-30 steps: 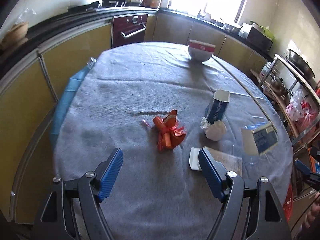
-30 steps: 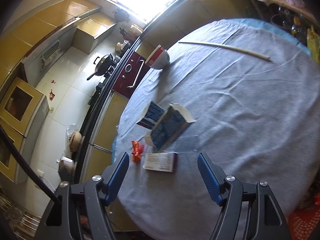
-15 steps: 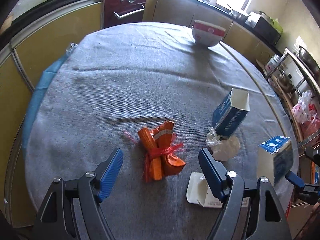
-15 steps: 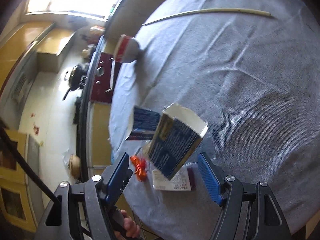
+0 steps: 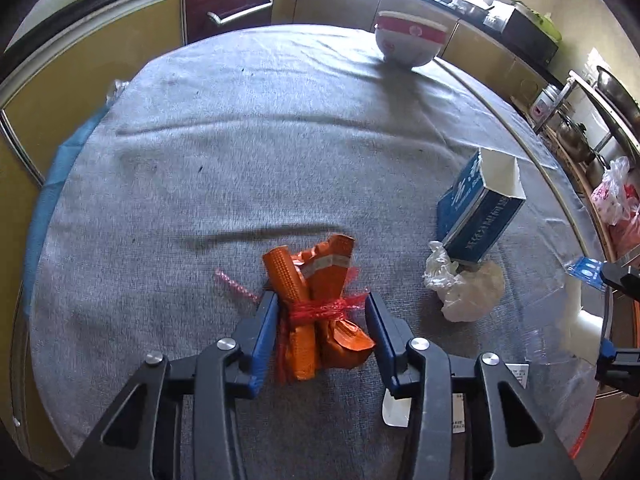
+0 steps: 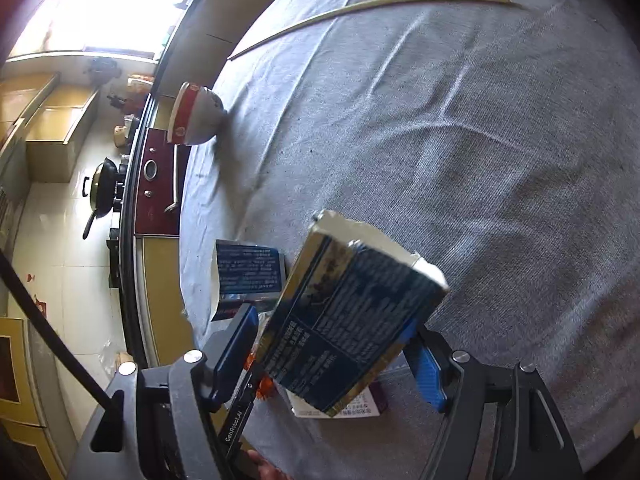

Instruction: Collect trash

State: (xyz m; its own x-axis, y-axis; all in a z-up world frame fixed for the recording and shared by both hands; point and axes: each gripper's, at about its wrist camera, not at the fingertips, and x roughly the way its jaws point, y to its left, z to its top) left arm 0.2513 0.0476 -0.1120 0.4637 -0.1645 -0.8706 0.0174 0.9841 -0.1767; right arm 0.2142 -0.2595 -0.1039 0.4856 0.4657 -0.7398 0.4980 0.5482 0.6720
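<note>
The left gripper (image 5: 321, 312) is closing its blue fingers around the orange wrapper bundle tied with red netting (image 5: 316, 312), which is lying on the round table covered in grey cloth (image 5: 240, 160); whether both pads are touching it is unclear. Just right of it a crumpled white tissue (image 5: 466, 286) is leaning against an open blue carton (image 5: 478, 210). The right gripper (image 6: 334, 344) is clamping a second blue and white carton (image 6: 348, 320), tilted above the table. A red-banded white bowl (image 5: 409, 43) is sitting at the far edge, and a thin pale stick (image 6: 360, 6) is lying nearby.
</note>
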